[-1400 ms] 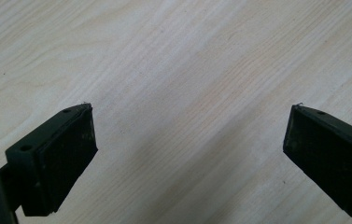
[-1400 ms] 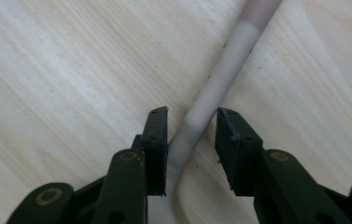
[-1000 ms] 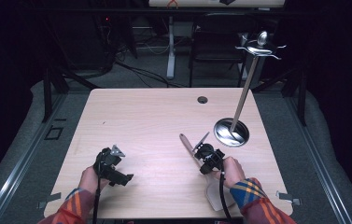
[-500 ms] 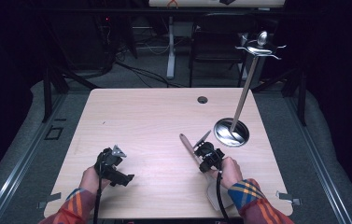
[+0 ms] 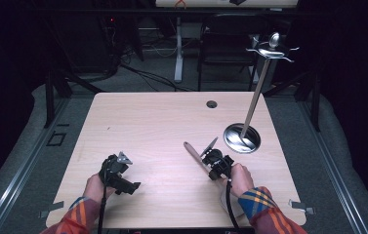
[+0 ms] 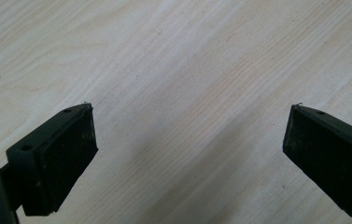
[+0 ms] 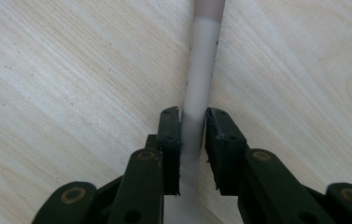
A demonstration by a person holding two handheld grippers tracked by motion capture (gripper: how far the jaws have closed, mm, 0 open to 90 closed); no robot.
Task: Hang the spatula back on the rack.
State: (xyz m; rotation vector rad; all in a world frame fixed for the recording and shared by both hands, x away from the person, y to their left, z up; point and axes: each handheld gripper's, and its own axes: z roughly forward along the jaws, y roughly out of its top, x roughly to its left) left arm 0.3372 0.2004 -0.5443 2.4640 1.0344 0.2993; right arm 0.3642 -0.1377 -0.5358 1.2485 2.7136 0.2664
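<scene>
Little has moved since the earlier frames: both hands sit where they were, and the right tongs look only slightly nearer the stand's base. They are clamped on a thin pale handle that runs straight ahead of them, low over or on the table; in the high view the utensil's brownish far end pokes out up and left of them. The left tongs are spread wide with bare wood between them, well apart from the right pair.

The handle looks stiff, light and smooth, so it could swivel in a narrow pinch. The hold is partway along the shaft; nearer the heavier end would probably steady it.

The utensil's working end is cut off behind the right tongs, so its kind is unclear. Just right of them stands a metal stand with hooks on top.
</scene>
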